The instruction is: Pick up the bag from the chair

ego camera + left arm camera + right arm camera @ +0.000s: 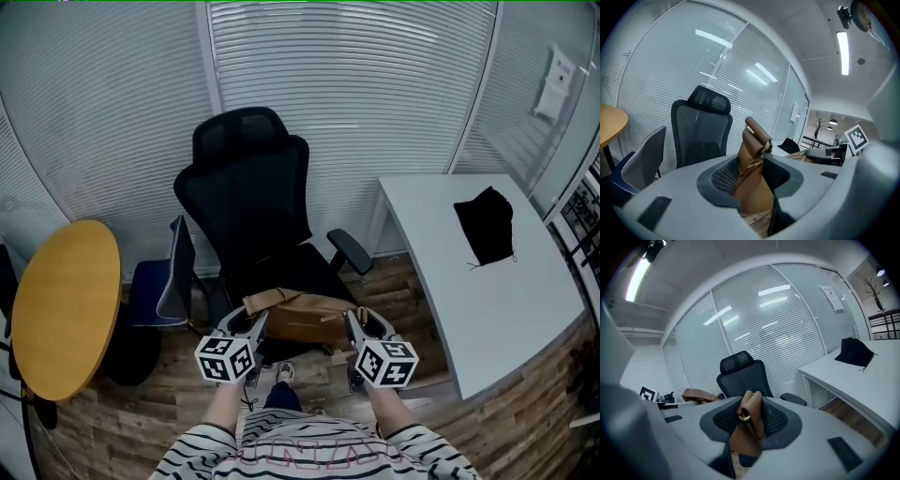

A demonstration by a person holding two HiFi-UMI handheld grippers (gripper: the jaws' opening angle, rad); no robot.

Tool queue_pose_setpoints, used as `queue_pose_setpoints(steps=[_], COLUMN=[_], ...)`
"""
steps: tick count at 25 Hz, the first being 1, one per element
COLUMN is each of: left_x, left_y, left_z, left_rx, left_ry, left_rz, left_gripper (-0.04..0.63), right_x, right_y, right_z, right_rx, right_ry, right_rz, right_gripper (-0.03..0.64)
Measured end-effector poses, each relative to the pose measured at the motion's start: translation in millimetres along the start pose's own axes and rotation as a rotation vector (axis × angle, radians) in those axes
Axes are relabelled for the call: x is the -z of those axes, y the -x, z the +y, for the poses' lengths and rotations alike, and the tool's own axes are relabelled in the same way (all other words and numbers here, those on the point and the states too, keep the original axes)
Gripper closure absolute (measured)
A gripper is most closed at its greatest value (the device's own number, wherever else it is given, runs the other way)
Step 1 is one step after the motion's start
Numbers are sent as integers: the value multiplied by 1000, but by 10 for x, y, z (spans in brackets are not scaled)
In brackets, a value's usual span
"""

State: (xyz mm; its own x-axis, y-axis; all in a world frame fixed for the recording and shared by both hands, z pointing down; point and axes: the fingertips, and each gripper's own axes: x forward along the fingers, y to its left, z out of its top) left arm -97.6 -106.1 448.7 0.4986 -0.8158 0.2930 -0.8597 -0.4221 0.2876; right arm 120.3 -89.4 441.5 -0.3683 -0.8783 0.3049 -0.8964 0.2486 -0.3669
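Observation:
A tan leather bag [302, 317] hangs between my two grippers, just in front of the black office chair [255, 202] and above its seat edge. My left gripper [259, 322] is shut on the bag's left strap [752, 154], which stands up between its jaws. My right gripper [354, 321] is shut on the right strap [749, 420], whose brass ring shows between the jaws. The bag's body [698, 394] shows in the right gripper view at the left, and the chair's headrest [710, 99] in the left gripper view.
A round yellow table [61, 305] is at the left with a dark blue chair [169, 281] beside it. A white desk [487, 281] at the right carries a black cloth [487, 225]. Glass walls with blinds [356, 94] close the back. The floor [141, 412] is wood.

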Motion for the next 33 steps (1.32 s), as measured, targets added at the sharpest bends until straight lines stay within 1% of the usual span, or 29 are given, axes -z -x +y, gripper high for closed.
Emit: queue_pose_setpoints(steps=[9,33], left_x=[62,11], left_y=[222,191], left_z=[-132,-154], left_rx=[-17,-12], left_ry=[-6,-23], left_rz=[-8,1], left_gripper=[428,427], right_x=[69,37], right_y=[206,203], right_z=[49,18], right_rx=[-13,-7], right_ry=[12,5], right_rz=[6,7], right_gripper=[480,483])
